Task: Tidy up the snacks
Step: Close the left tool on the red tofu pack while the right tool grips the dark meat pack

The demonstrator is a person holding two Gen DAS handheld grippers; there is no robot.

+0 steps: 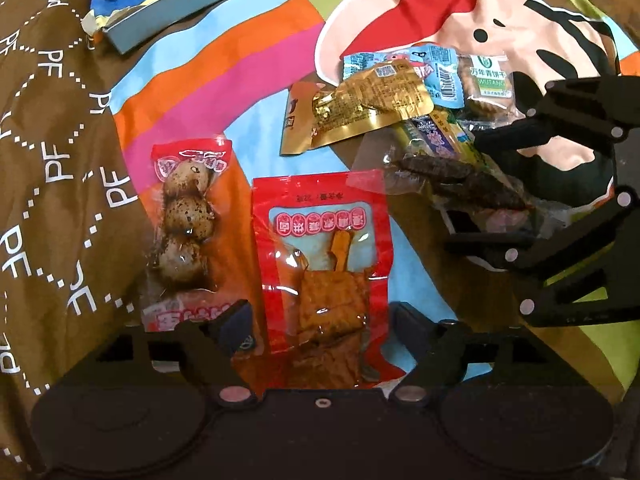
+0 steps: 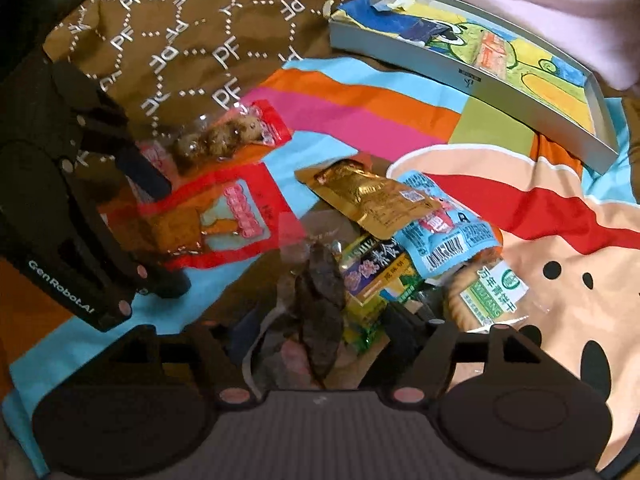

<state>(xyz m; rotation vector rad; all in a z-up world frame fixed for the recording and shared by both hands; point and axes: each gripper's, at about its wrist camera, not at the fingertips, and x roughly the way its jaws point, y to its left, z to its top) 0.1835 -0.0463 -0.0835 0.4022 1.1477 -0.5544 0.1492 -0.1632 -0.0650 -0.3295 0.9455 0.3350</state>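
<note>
A red packet of brown tofu (image 1: 320, 256) lies flat on the colourful cloth. My left gripper (image 1: 320, 320) stands open astride the packet's near end, with its pads off the edges. A clear packet holding dark dried pieces (image 2: 320, 300) lies between the fingers of my right gripper (image 2: 322, 320), which is open and not pressing on it. From the left wrist view the right gripper (image 1: 480, 192) comes in from the right over that packet (image 1: 472, 188). The left gripper (image 2: 156, 224) shows at the left of the right wrist view, over the red packet (image 2: 224, 220).
An egg packet (image 1: 188, 216) lies left of the red one. A gold packet (image 1: 372, 108), a blue packet (image 1: 436, 68), a biscuit packet (image 1: 488, 88) and a green-purple packet (image 1: 444, 140) form a pile. A grey tray (image 2: 460, 80) sits behind, beside brown patterned cloth (image 2: 180, 40).
</note>
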